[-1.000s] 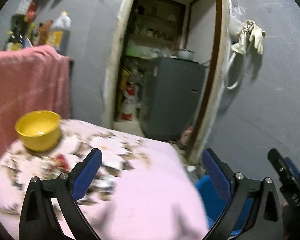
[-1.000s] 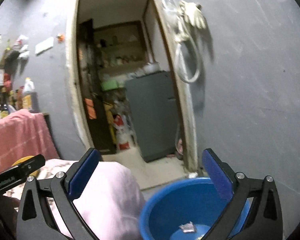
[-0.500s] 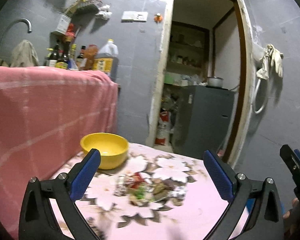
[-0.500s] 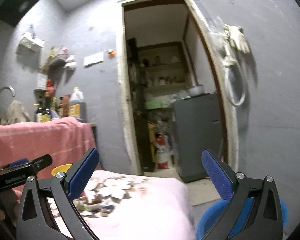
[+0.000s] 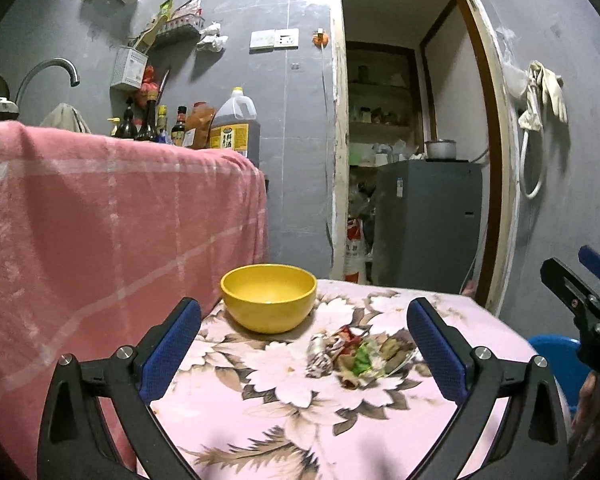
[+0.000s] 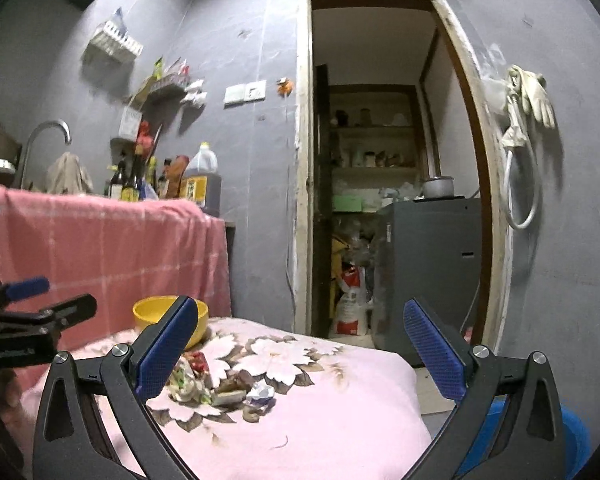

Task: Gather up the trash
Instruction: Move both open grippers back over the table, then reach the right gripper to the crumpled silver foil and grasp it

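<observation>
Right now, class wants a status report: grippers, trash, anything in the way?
Left gripper open, empty. Right gripper open, empty. Wrapper pile loose on floral tablecloth, ungrasped. Yellow bowl just behind pile; blue basin beside the table.

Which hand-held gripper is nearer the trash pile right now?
Left, marginally. The left hand-held gripper frames the trash pile straight ahead, open. The right hand-held gripper is also open, with the pile toward its left finger.

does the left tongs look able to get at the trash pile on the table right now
Probably yes. The left tongs are open, and the trash pile lies uncovered on the table ahead of them; the yellow bowl sits behind it, not between.
</observation>
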`<state>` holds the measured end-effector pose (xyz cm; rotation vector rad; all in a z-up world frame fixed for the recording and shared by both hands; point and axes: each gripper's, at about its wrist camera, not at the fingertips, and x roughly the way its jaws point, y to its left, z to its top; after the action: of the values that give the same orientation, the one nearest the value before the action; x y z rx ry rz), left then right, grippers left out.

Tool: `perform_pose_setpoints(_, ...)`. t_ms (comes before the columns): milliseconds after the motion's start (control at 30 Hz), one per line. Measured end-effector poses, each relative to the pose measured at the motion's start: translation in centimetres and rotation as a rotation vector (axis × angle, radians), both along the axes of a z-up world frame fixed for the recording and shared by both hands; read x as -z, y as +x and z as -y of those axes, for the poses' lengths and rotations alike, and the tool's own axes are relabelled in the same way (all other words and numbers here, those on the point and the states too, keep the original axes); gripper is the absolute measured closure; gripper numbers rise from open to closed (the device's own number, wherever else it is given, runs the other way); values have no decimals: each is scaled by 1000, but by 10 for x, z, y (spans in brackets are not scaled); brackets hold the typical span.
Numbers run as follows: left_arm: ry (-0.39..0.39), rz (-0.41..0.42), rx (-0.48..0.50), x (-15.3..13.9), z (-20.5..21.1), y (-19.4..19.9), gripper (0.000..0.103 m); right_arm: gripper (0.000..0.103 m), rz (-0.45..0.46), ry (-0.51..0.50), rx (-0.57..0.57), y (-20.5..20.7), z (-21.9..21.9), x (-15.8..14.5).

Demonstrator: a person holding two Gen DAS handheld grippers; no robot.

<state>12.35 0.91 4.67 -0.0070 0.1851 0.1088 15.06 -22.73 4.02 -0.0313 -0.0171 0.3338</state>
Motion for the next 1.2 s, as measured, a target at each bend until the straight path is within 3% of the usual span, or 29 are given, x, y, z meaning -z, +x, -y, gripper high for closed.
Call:
perform_pose_setpoints(167, -46, -62, 0, 8, -11, 13, 2, 0, -50, -47, 4, 11, -10, 7)
perform_pose_setpoints(300, -68, -140, 17, 14, -16, 27, 2, 0, -157, -71, -14, 32, -17, 13)
perform_pose_setpoints(600, -25, -365, 30, 37, -12, 64, 3, 0, -356, -162, -3, 68, -30, 35)
perform_pose_setpoints(767, -36, -426, 78, 46, -12, 76, 5, 0, -435, -185, -12, 81, -34, 44)
perform_pose_setpoints(900, -67, -494, 132, 51, -12, 90, 19, 5, -499, -181, -44, 96, -37, 48)
perform_pose_setpoints(1000, -116, -565, 180, 58, -12, 105, 26, 20, -564, -172, -72, 109, -39, 52)
perform_pose_setpoints(1100, -137, -644, 207, 66, -8, 119, 43, 28, -617, -176, -94, 117, -40, 57)
perform_pose_setpoints(1200, -144, -669, 211, 68, -5, 128, 45, 31, -643, -198, -114, 121, -45, 59)
